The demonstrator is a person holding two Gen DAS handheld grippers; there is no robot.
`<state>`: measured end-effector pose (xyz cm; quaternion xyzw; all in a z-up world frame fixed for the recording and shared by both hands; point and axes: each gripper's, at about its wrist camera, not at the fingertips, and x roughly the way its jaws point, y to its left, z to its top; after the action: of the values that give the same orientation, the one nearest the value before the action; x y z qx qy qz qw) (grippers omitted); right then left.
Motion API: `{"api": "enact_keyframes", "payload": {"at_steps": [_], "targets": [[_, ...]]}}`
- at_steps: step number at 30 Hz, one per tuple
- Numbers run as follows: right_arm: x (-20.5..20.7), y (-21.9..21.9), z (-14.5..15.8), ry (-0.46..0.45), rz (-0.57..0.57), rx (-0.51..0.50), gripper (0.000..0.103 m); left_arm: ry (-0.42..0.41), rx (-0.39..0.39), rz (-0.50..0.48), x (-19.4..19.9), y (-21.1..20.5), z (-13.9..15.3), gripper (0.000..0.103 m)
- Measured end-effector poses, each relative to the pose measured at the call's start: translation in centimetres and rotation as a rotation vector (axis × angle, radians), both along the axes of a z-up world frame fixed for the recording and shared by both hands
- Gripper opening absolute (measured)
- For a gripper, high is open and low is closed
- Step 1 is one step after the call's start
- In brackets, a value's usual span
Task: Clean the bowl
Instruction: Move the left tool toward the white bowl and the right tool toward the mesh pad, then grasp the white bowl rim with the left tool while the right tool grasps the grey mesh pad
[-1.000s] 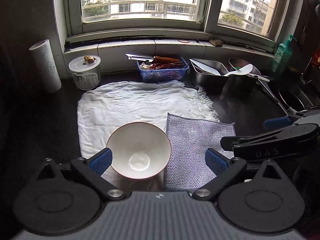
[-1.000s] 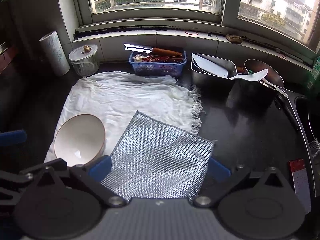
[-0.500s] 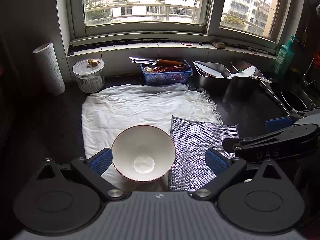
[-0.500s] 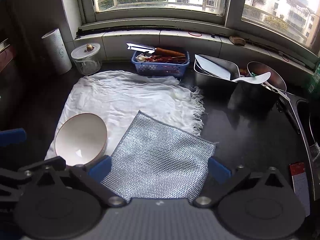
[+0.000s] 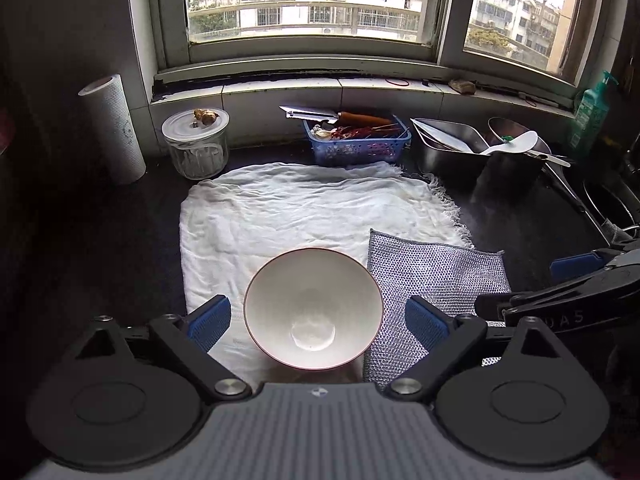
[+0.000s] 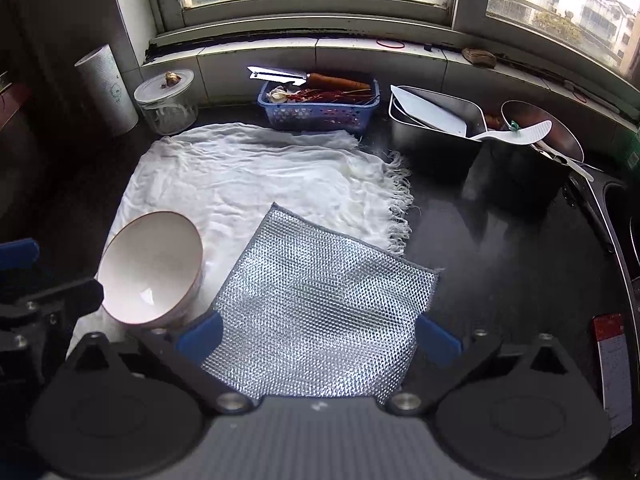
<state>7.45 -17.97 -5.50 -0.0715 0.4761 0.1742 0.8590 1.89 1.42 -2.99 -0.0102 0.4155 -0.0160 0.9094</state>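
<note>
From the left wrist camera, a white bowl (image 5: 313,308) with a thin red rim sits upright on a crumpled white cloth (image 5: 304,208) spread over a dark counter (image 5: 520,216). The left gripper (image 5: 318,322) straddles the bowl, its blue pads (image 5: 210,320) standing clear of the rim on either side; the jaws are closing, with the bowl between them but not yet pressed. Just right of the bowl lies a silver mesh dishcloth (image 5: 432,276), partly overlapping the white cloth. Beyond the bowl, against the tiled sill, stand a paper towel roll (image 5: 114,128), a lidded glass jar (image 5: 196,144), a blue basket (image 5: 358,148) and steel pans (image 5: 452,152). A green soap bottle (image 5: 591,112) stands far right of the bowl. The right gripper's finger (image 5: 576,264) reaches in from the right edge.

From the right wrist camera, the bowl (image 6: 154,268) lies left of the mesh dishcloth (image 6: 320,312), tipped in this view's distortion. The right gripper (image 6: 318,338) hangs over the dishcloth with its jaws spread wide, blue pads (image 6: 196,336) flanking the mesh and grasping nothing. The white cloth (image 6: 256,176) stretches beyond the bowl toward the basket (image 6: 320,108). A red-and-white card (image 6: 614,364) lies on the counter far right of the bowl.
</note>
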Motion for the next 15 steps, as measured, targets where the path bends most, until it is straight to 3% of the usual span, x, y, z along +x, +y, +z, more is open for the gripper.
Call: {"api": "enact_keyframes", "payload": {"at_steps": [2,12,15], "targets": [[0.2,0.1,-0.5,0.002,0.005,-0.001,0.102,0.012,-0.001,0.004,0.4,0.2,-0.7,0.085],[0.8,0.7,-3.0,-0.033,0.102,-0.006,0.102,0.054,-0.018,0.04,2.0,1.8,-3.3,0.084],[0.6,1.5,-4.2,-0.053,0.177,-0.05,0.097,0.084,-0.041,0.06,2.6,2.5,-4.2,0.084]]}}
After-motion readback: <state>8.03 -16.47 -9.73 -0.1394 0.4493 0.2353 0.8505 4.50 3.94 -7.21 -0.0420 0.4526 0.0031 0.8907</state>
